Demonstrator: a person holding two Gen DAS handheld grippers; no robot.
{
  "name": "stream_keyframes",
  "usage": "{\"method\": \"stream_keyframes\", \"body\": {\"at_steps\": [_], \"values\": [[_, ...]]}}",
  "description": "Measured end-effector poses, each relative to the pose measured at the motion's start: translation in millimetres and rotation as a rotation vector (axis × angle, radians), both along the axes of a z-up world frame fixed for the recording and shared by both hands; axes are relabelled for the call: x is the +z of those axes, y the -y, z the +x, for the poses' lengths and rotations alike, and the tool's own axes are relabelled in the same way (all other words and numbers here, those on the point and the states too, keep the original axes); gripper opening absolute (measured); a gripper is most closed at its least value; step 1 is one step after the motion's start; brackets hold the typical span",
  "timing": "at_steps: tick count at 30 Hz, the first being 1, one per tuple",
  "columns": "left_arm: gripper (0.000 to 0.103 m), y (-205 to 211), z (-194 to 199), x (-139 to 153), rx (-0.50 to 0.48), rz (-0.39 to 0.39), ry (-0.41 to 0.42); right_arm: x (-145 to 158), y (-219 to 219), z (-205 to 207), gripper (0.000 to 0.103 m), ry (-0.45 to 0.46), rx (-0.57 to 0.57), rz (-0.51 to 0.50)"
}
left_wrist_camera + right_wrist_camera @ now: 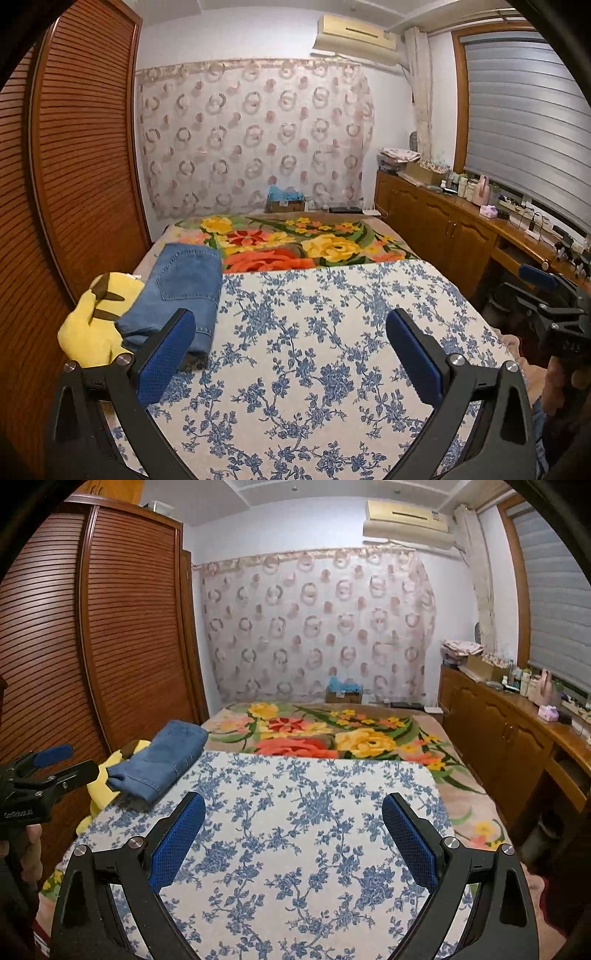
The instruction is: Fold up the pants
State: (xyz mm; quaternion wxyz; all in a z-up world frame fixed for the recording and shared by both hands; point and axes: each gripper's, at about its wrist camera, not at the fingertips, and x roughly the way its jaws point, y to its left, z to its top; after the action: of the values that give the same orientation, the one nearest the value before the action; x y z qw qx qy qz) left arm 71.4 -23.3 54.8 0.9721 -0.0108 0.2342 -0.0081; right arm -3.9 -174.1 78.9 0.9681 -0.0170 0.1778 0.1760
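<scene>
Folded blue jeans (177, 291) lie at the left edge of the bed, partly on a yellow plush toy (96, 317); they also show in the right wrist view (162, 760). My left gripper (291, 328) is open and empty above the blue-flowered white cloth (332, 332), just right of the jeans. My right gripper (293, 808) is open and empty above the same cloth (314, 830). Each gripper shows at the edge of the other's view, the right one (543, 295) and the left one (55, 764).
A bright floral blanket (295, 243) covers the far half of the bed. A louvred wooden wardrobe (74, 166) stands on the left. A wooden sideboard (461, 221) with bottles and boxes runs along the right under the window. A patterned curtain hangs on the back wall.
</scene>
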Motion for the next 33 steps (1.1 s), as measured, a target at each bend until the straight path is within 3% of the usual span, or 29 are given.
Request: {"method": "stream_keyframes", "body": {"at_steps": [13,33], "values": [[0.103,3,-16,16,0.0,0.015,0.046,0,1,-24,0.097,0.068,-0.031,0.018],[0.103,2,-18,15,0.0,0.013,0.046,-3,6,-16,0.097,0.059,-0.038,0.022]]}}
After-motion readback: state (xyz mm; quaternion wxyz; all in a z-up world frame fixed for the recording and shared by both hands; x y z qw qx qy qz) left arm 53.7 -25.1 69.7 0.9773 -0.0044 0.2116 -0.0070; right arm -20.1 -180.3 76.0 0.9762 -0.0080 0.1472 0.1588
